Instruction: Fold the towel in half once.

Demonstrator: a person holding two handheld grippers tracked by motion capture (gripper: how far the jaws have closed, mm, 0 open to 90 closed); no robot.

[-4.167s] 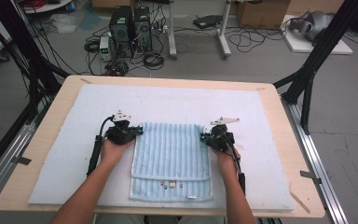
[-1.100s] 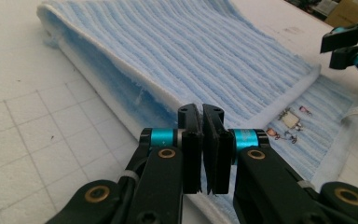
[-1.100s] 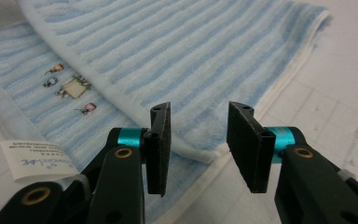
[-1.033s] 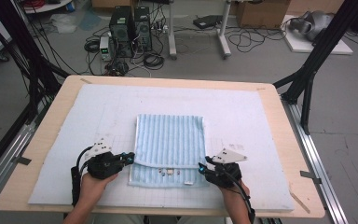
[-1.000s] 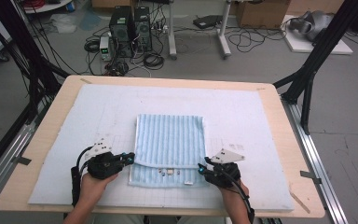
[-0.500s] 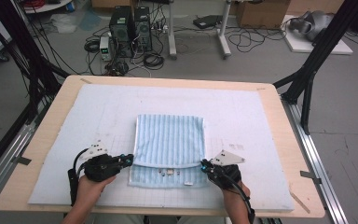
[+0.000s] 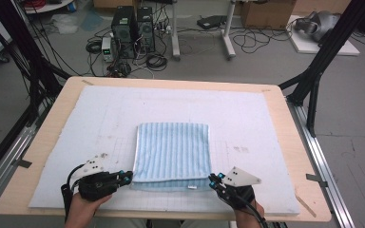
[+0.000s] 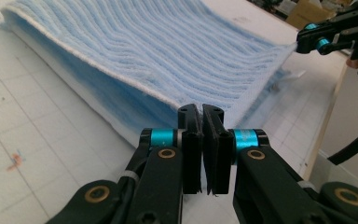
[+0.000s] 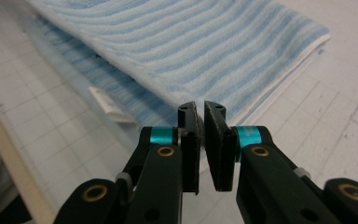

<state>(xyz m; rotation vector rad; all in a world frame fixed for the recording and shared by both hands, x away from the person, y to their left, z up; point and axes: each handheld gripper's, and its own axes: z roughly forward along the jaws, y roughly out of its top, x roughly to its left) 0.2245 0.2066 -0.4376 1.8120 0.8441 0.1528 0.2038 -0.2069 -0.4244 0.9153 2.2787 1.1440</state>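
The towel is a light blue striped terry cloth, folded over on itself, lying flat on the white mat near the mat's front edge. It looks soft, limp and light — it will sag and drape from whatever point it is lifted, and the looped pile should give the jaws good friction, so slipping seems unlikely. Nothing about it is fragile. The layers are loose, though, so a pinch that catches only the top layer would peel the fold open. The sensible places to take hold are the two front corners, where the hemmed edge is thickest.

That is where the grippers are. The left gripper sits at the towel's front left corner, its jaws pressed together on the corner of the upper layer, as the left gripper view shows. The right gripper is at the front right corner; its jaws have just been closing and now pinch the towel's hem there. A small white label lies on the lower layer just beside that corner.

The mat covers most of the wooden table.
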